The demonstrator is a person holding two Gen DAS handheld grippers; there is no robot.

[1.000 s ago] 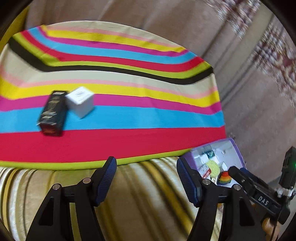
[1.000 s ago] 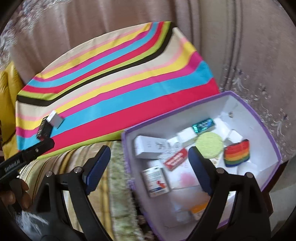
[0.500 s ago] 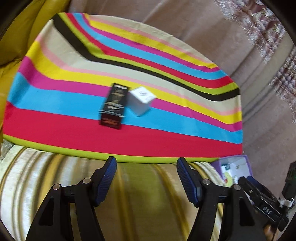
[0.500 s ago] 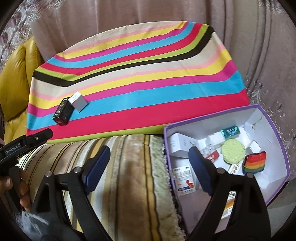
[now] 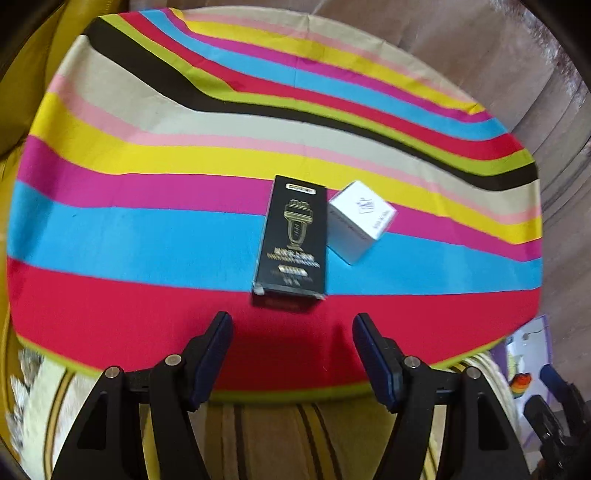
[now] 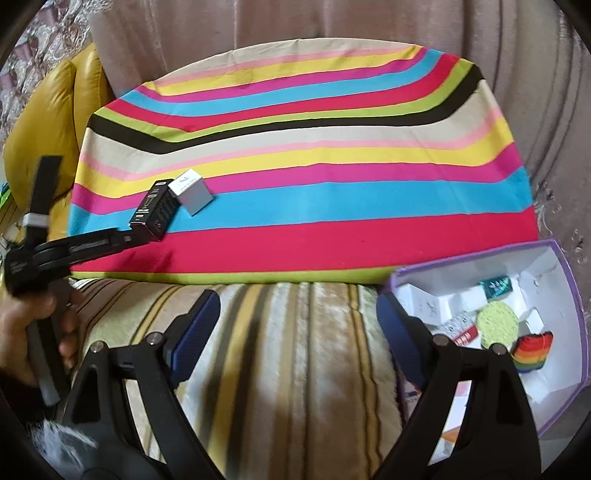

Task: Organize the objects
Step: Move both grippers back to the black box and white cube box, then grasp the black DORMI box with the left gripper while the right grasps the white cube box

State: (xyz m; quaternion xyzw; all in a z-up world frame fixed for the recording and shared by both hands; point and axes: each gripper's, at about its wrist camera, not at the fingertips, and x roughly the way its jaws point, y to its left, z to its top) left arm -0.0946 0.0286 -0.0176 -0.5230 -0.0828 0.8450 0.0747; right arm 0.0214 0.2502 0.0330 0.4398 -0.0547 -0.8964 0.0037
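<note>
A black box with gold print (image 5: 292, 239) lies flat on the striped cloth (image 5: 147, 229), touching a white cube box (image 5: 360, 221) at its right. My left gripper (image 5: 291, 325) is open and empty, just short of the black box's near end. In the right wrist view the black box (image 6: 155, 208) and the white cube (image 6: 192, 191) sit at the left, with the left gripper (image 6: 129, 236) reaching them. My right gripper (image 6: 295, 306) is open and empty above the striped sofa cushion. A purple-rimmed box (image 6: 569, 295) with several small items stands at the right.
The purple-rimmed box holds a green round sponge (image 6: 496, 323), a rainbow block (image 6: 532, 350) and small cartons. A yellow cushion (image 6: 55, 122) lies left of the cloth. A curtain (image 6: 295, 22) hangs behind. The purple-rimmed box edge also shows in the left wrist view (image 5: 532, 354).
My left gripper has swung left and forward to the black box, which now lies straight ahead. My right gripper has drawn back left from the purple-rimmed box, over the cushion.
</note>
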